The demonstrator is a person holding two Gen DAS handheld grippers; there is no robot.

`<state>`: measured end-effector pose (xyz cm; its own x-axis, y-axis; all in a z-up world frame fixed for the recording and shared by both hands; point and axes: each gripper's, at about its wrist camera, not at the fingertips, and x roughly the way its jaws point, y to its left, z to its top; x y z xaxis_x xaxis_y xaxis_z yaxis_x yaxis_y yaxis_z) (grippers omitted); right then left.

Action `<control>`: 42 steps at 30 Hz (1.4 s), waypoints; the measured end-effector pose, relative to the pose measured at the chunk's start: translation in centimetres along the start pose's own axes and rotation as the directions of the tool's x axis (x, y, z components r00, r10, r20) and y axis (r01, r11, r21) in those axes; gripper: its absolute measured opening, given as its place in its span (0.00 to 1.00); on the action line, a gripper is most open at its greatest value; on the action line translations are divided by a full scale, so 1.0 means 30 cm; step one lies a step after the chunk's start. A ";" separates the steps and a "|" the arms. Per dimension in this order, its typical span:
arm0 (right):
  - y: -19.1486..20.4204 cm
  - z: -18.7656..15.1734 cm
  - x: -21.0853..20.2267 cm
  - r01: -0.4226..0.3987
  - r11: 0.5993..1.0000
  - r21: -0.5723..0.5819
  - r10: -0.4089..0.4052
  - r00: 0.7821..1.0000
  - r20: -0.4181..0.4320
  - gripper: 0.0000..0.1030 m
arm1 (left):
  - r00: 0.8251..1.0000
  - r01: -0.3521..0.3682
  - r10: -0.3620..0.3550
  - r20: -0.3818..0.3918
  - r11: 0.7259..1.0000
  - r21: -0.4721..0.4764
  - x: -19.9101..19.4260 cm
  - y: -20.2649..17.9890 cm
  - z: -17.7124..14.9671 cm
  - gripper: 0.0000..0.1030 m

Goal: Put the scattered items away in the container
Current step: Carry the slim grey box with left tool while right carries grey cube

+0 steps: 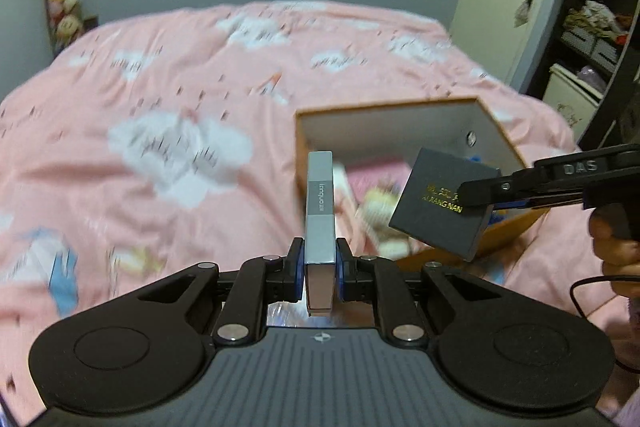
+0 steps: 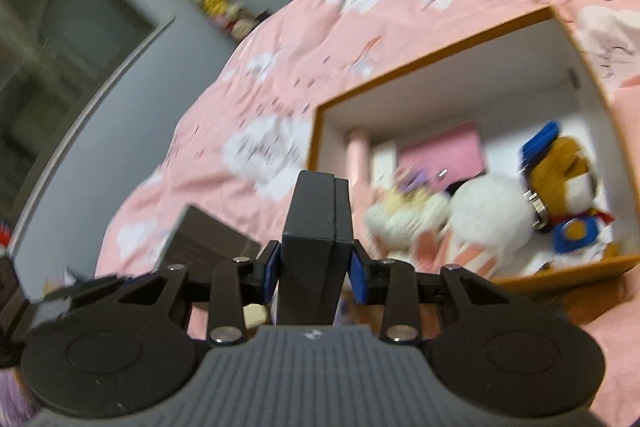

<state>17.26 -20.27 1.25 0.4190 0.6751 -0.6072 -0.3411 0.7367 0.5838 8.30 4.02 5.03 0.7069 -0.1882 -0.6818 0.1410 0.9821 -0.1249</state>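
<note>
Silver box (image 1: 319, 211) | clamped in left tongs (image 1: 319, 267) | black box (image 2: 316, 227) clamped in right tongs (image 2: 316, 267) | above container (image 2: 448, 67)

— What carried everything?
— A bed (image 1: 168, 99) under a pink cloud-print cover.
— And directly on it?
— An orange-rimmed box (image 2: 420, 67) with white inner walls sat open on the cover, near the right side.

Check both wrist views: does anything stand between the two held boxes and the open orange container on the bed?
Nothing visible does. The left gripper holds the silver box and the right gripper the black box, both near the orange container, whose top is open. Plush toys already lie inside.
</note>
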 end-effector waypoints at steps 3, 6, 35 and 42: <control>-0.065 0.052 -0.004 0.008 0.995 0.098 -0.015 0.997 0.070 0.37 | 1.000 0.016 -0.017 0.026 1.000 0.023 0.032 -0.023 0.057 0.16; -0.121 0.087 0.016 0.020 0.981 0.195 -0.044 0.992 0.121 0.36 | 0.999 0.029 -0.030 0.036 0.999 0.033 0.074 -0.042 0.102 0.16; -0.262 0.360 0.392 0.095 0.995 0.008 -0.093 0.987 -0.128 0.36 | 0.991 0.108 -0.108 -0.080 0.994 -0.004 0.443 -0.045 0.227 0.16; -0.294 0.406 0.455 0.137 0.990 0.044 -0.126 0.971 -0.202 0.40 | 0.991 0.104 -0.105 -0.089 0.994 -0.010 0.457 -0.036 0.224 0.16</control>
<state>36.24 -17.99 -5.62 0.2799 0.5705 -0.7721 -0.2431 0.8202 0.5179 22.52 0.34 0.66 0.6238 -0.2888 -0.7262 0.2074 0.9571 -0.2024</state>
